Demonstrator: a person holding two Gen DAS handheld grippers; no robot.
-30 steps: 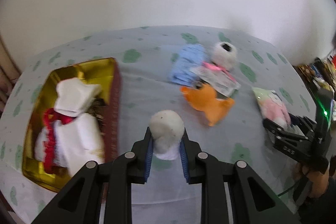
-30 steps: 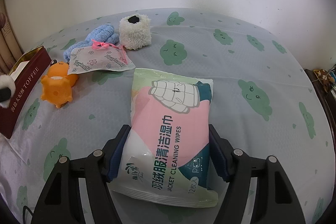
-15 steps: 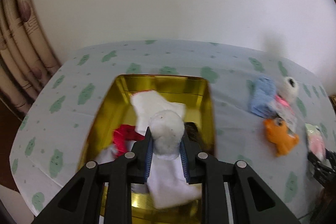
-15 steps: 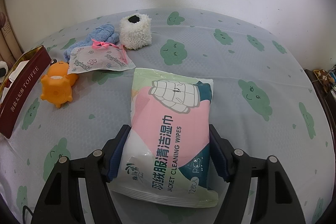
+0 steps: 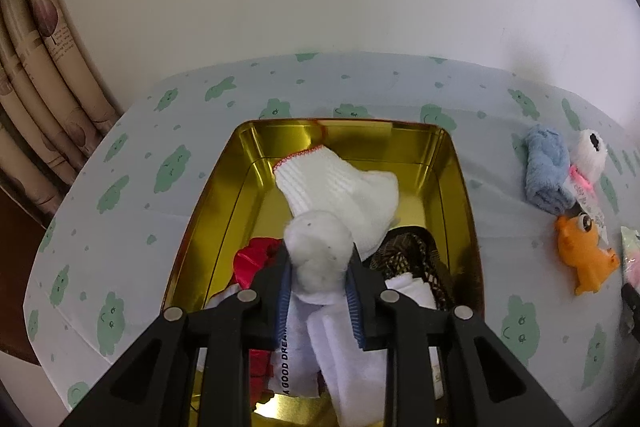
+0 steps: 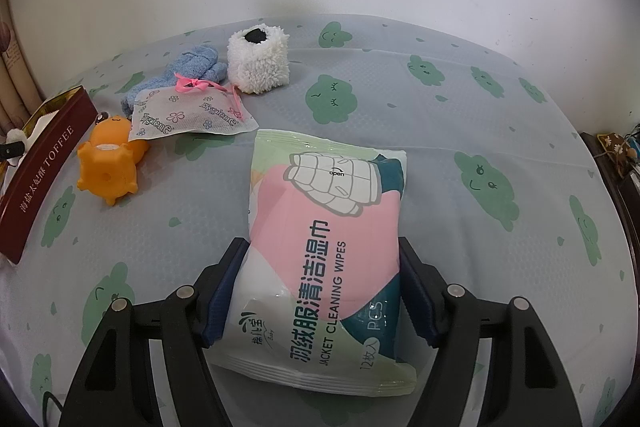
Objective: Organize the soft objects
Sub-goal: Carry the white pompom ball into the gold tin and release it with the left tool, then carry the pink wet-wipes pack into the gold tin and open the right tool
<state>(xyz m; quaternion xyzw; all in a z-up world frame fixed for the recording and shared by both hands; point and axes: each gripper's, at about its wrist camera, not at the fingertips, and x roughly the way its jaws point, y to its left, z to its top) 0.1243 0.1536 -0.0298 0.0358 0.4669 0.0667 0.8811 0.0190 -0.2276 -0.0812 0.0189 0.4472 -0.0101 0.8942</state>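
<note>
My left gripper (image 5: 319,267) hovers over the gold tin (image 5: 224,179) with a white fluffy ball (image 5: 316,243) between its blue pads. Its jaws are opening, though the pads still touch the ball. In the tin lie a white sock (image 5: 340,187), a red cloth (image 5: 252,259), a dark patterned cloth (image 5: 412,251) and white fabric. My right gripper (image 6: 322,259) rests low on the table, its pads against both sides of a pink and green pack of wipes (image 6: 324,211).
On the cloud-print tablecloth lie a blue towel (image 6: 188,71), a white fuzzy roll (image 6: 258,61), a flowered sachet (image 6: 192,115) and an orange toy (image 6: 110,167). The tin's red side (image 6: 44,167) stands at the left. A wall runs behind, with a curtain (image 5: 48,87) far left.
My left gripper carried the white ball leftward from above the tablecloth to above the tin's contents. The right gripper and the wipes pack stayed still.
</note>
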